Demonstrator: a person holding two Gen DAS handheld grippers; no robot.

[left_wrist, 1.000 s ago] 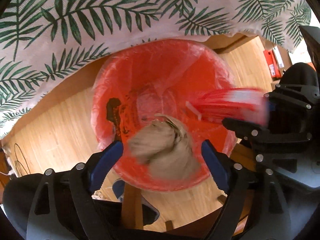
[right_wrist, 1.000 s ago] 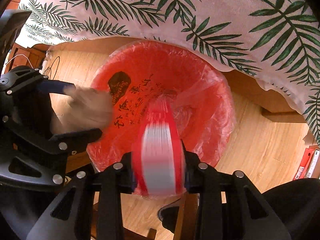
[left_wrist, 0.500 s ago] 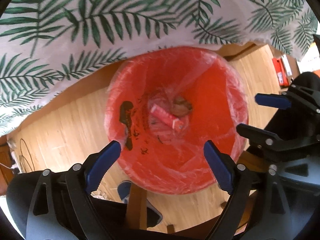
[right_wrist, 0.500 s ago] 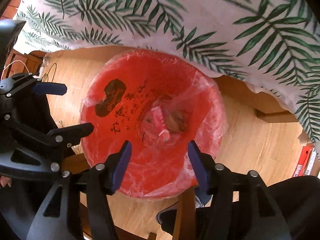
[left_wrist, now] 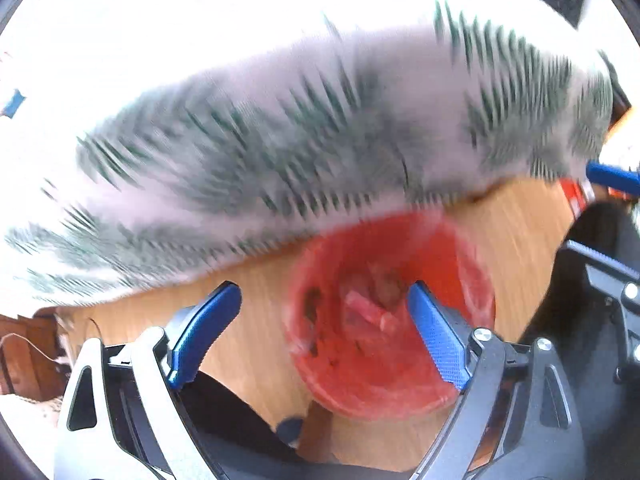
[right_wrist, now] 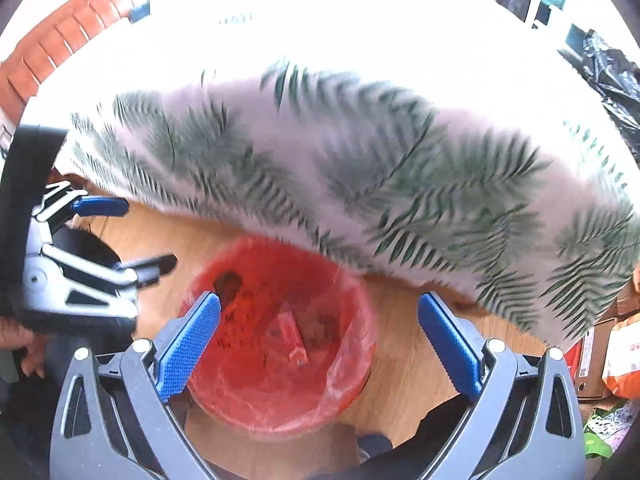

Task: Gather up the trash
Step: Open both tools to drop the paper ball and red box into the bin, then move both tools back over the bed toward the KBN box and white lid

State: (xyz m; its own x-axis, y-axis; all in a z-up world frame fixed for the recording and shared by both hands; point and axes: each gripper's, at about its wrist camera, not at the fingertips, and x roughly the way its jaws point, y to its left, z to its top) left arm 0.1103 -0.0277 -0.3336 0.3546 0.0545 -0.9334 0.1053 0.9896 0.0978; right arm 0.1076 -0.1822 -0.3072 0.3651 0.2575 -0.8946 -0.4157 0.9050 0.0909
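Observation:
A red bin lined with a red plastic bag (left_wrist: 360, 396) (right_wrist: 260, 416) stands on the wooden floor below both grippers. In its bottom lie a red-and-white packet (right_wrist: 292, 340) (left_wrist: 364, 312) and a brownish paper wad (right_wrist: 320, 326). My left gripper (left_wrist: 322, 292) hangs well above the bin, its jaws opening wide with nothing between them. My right gripper (right_wrist: 320, 300) is likewise high over the bin, jaws opening, empty. Each gripper shows at the side edge of the other's view. The left wrist view is heavily blurred.
A tablecloth with a green palm-leaf print (right_wrist: 360, 160) (left_wrist: 320, 140) overhangs the bin's far side, and the bright tabletop lies above it. Cartons and an orange bag (right_wrist: 624, 360) sit on the floor at right. A black plastic bag (right_wrist: 612, 72) lies beyond. A dark shoe (right_wrist: 376, 440) is near the bin.
The paper wad left the left gripper and the red-and-white packet left the right; both now lie in the bin. Both jaws spread wide, and both grippers rose and tilted up toward the table.

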